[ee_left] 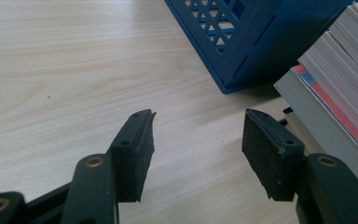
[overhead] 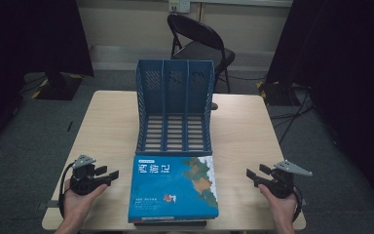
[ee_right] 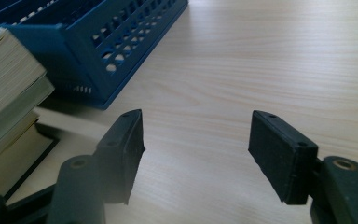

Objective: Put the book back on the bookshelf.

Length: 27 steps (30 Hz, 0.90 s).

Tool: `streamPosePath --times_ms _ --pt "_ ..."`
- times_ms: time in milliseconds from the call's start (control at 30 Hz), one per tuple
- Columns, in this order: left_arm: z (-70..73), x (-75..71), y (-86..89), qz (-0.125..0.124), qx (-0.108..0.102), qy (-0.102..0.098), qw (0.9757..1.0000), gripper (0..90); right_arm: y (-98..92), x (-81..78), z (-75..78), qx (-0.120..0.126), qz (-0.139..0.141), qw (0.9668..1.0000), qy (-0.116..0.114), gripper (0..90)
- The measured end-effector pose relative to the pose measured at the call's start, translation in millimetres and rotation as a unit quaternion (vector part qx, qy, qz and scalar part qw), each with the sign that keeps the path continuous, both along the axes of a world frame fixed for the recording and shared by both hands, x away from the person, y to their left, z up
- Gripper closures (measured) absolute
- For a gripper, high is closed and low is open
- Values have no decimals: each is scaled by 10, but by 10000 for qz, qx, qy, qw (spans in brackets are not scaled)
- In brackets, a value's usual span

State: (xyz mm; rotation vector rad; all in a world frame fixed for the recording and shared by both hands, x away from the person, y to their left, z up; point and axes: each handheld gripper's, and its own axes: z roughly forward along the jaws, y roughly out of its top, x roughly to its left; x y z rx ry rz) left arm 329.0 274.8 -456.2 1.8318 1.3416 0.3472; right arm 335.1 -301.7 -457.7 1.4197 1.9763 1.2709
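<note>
Tabletop [overhead: 107,122], pale wood, carries everything. Largest thing on it: blue file rack [overhead: 174,105], three slots, slatted floor, lattice back wall, open side facing me. All three slots look bare from above; nothing stands in them.

Stack of books [overhead: 173,187] lies flat at the near edge, just in front of the rack's open side, its far edge about touching the rack's lip. Top book has a glossy blue cover with a map picture. From my gripper views, at least three thick books, page edges facing out.

Handling, my guess: the stack is heavy and stiff as a block, but covers are slick and books could slide on each other. Best to take one book at a time, pinching across the cover and pages near the spine, or squeeze from both side edges together.

My left gripper [overhead: 108,176] rests left of the stack, jaws apart, holding nothing. My right gripper [overhead: 252,177] sits right of it, also released and empty.
</note>
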Motion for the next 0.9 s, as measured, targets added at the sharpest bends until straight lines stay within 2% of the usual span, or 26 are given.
streamPosePath --times_ms 67,167,200,233,267,300,333,400,433,467,500,567,667,700,733,767,833,867,900 --pt "14 2 -8 -29 -60 -8 10000 436 29 -14 17 8 20 10000 37 391" --pt "32 0 -42 -68 51 -17 10000 438 54 -11 17 94 121 9999 63 404" --pt "36 8 -57 -77 160 18 9998 448 65 -2 11 82 150 9998 133 412" --pt "36 8 -57 -77 160 18 9998 440 65 -2 11 82 150 9998 133 412" --pt "38 18 -80 -71 212 109 9997 440 79 12 9 77 267 9994 202 445" --pt "39 24 -98 -162 16 166 9997 428 122 19 17 85 421 9988 250 450" --pt "51 17 -104 -199 54 165 9997 427 141 17 29 42 465 9986 259 453" --pt "77 -14 -115 -240 96 100 9996 428 194 7 61 35 556 9980 296 460" --pt "90 -24 -121 -278 41 76 9996 427 226 8 78 -9 605 9976 344 463" --pt "110 -36 -119 -322 6 45 9995 424 257 -2 95 -112 592 9977 299 464" --pt "110 -36 -119 -322 6 45 9995 421 283 -6 114 -68 664 9973 306 471" --pt "182 -65 -127 -334 -122 -77 9993 414 343 3 153 20 872 9957 315 486" --pt "245 -102 -150 -390 -36 -180 9991 411 459 -4 242 138 1104 9935 257 481" --pt "266 -103 -163 -470 5 -256 9986 415 488 -6 268 122 1145 9931 216 477" --pt "287 -91 -176 -713 -114 -322 9969 438 527 -3 303 177 1220 9922 186 478" --pt "306 -77 -206 -892 -106 -356 9953 473 566 7 339 173 1303 9912 140 480" --pt "335 -65 -276 -803 98 -439 9958 477 659 40 397 116 1468 9891 38 489" --pt "339 -53 -296 -881 -23 -396 9953 479 704 53 418 159 1511 9884 -8 492" --pt "339 -53 -296 -881 -23 -396 9953 479 704 53 418 159 1511 9884 -8 492"
